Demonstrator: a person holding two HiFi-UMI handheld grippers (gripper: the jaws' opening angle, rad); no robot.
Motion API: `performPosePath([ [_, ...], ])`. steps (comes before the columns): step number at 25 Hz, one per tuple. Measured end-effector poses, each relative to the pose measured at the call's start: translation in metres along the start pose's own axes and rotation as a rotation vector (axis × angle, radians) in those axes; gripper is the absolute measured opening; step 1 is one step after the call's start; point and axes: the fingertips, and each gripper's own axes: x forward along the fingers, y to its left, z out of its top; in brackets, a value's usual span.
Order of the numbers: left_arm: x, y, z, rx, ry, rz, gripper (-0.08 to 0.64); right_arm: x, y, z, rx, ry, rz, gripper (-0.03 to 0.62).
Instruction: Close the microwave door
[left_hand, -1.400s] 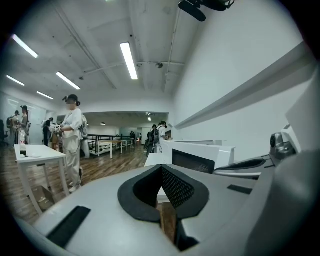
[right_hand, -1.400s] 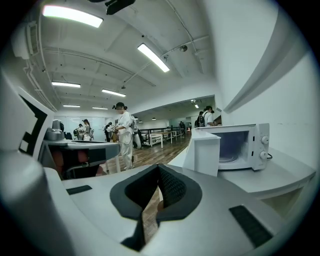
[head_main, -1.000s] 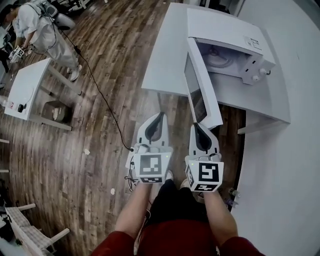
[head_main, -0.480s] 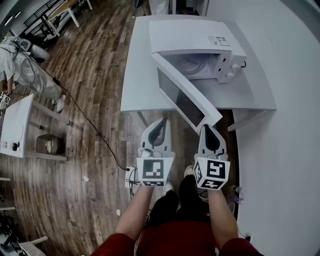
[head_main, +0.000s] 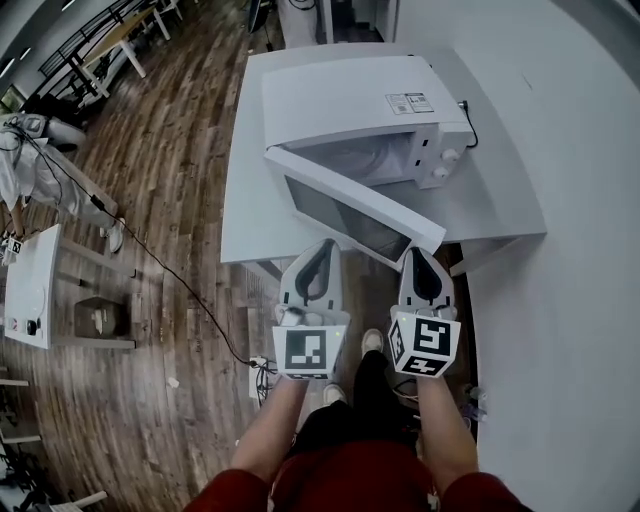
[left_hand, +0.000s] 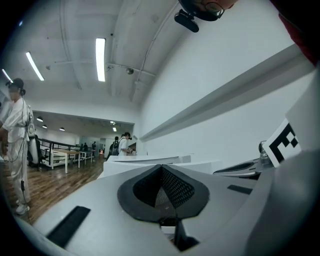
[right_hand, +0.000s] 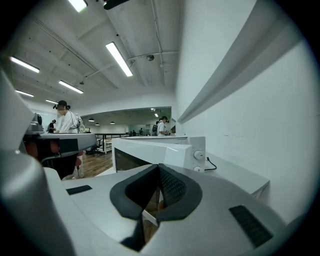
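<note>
White microwave door (head_main: 345, 208) ajar, flat rectangular slab; left tool (head_main: 324, 246), right tool (head_main: 418, 254) both closed, empty.

This is a big open-plan lab or test hall, not a home. In the head view, wood-plank floor (head_main: 170, 180) runs the whole way, with a black cable (head_main: 170, 275) trailing loose across it at eight o'clock. A microwave (head_main: 340, 100) sits on a plain white table (head_main: 245, 200) against a bare white wall (head_main: 560, 200) at twelve o'clock. A second small white table (head_main: 30, 290) stands at nine o'clock, beside a person in white clothes (head_main: 35, 175). Long tables (head_main: 110, 50) line up at eleven o'clock. The left gripper view shows a high white ceiling with strip lights (left_hand: 100, 59) and exposed pipes (left_hand: 120, 67), and more people (left_hand: 122, 144) standing at work far off at nine o'clock.
</note>
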Motion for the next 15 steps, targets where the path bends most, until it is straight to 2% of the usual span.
performPosePath([
  [5, 0.037, 0.004, 0.0, -0.049, -0.013, 0.042, 0.026, 0.034, -0.028, 0.007, 0.003, -0.001, -0.008, 0.028],
  [7, 0.05, 0.005, -0.002, -0.03, -0.007, 0.044, 0.026, 0.047, -0.038, 0.009, 0.004, 0.0, -0.011, 0.028],
  [10, 0.072, 0.007, -0.002, -0.052, -0.01, 0.058, 0.026, 0.069, -0.054, 0.013, 0.008, 0.002, -0.016, 0.028],
  [13, 0.093, 0.009, -0.009, -0.002, 0.008, 0.052, 0.026, 0.095, -0.066, 0.016, 0.003, 0.005, -0.008, 0.028],
  [15, 0.106, 0.01, -0.012, 0.002, 0.015, 0.059, 0.026, 0.111, -0.071, 0.02, 0.001, 0.006, 0.004, 0.028],
])
